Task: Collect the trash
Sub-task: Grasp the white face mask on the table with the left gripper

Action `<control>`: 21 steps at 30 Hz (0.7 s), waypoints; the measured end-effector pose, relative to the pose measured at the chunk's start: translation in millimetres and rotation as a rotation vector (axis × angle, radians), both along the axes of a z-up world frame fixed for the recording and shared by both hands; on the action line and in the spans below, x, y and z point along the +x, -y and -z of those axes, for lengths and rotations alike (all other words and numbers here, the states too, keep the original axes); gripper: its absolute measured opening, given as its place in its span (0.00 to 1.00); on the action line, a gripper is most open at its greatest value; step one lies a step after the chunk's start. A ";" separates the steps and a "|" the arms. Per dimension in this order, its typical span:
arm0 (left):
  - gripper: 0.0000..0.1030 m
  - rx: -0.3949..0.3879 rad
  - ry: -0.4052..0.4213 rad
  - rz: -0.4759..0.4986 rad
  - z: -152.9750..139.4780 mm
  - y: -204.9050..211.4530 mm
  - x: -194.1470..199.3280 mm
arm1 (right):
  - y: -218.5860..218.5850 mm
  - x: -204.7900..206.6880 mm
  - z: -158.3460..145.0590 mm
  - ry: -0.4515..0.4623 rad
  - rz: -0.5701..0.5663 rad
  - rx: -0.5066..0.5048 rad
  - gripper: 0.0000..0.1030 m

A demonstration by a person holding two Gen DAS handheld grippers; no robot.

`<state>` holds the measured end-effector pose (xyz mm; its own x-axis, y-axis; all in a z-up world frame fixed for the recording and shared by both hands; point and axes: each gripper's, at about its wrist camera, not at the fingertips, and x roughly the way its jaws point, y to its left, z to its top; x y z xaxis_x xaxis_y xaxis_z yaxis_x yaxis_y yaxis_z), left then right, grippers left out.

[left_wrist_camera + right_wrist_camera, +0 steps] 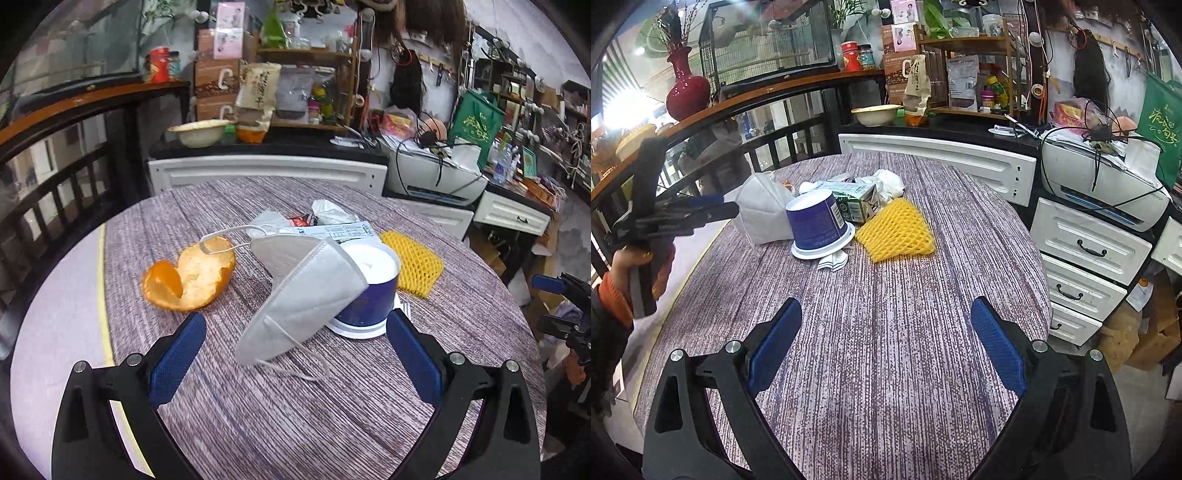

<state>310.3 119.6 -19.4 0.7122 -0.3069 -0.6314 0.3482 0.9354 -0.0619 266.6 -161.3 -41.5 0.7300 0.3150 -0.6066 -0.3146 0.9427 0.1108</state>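
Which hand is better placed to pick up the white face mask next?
Left. The left tool is open with the face mask directly between its pads, while the right tool hangs open over bare table, farther back.

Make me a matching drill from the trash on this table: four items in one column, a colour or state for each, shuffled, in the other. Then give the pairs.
Items
1. face mask
2. cup
3. foam net
4. orange peel

Descriptions
A. yellow mesh, lying flat on the table
B. curled open with the pale inside showing
C. blue, standing upside down on its white rim
D. white, propped against the cup

Pairs: 1-D, 2-C, 3-A, 4-B
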 end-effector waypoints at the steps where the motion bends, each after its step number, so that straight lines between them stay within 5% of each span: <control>1: 0.91 -0.004 -0.016 0.017 2.7 -0.6 7.0 | 0.0 1.5 0.6 -0.004 0.002 -0.004 0.89; 7: 0.61 0.036 -0.060 0.118 19.4 19.8 16.4 | 1.4 9.9 6.8 -0.030 0.015 -0.013 0.89; 11: 0.17 0.045 -0.075 0.139 30.0 30.7 9.3 | -2.1 15.1 10.9 -0.038 0.016 -0.024 0.89; 16: 0.05 0.041 -0.053 0.120 34.1 33.8 -4.9 | -7.1 20.7 13.4 -0.044 0.006 -0.024 0.89; 21: 0.04 -0.070 -0.027 0.045 18.2 15.8 -17.1 | -13.3 23.1 14.8 -0.042 -0.016 -0.032 0.89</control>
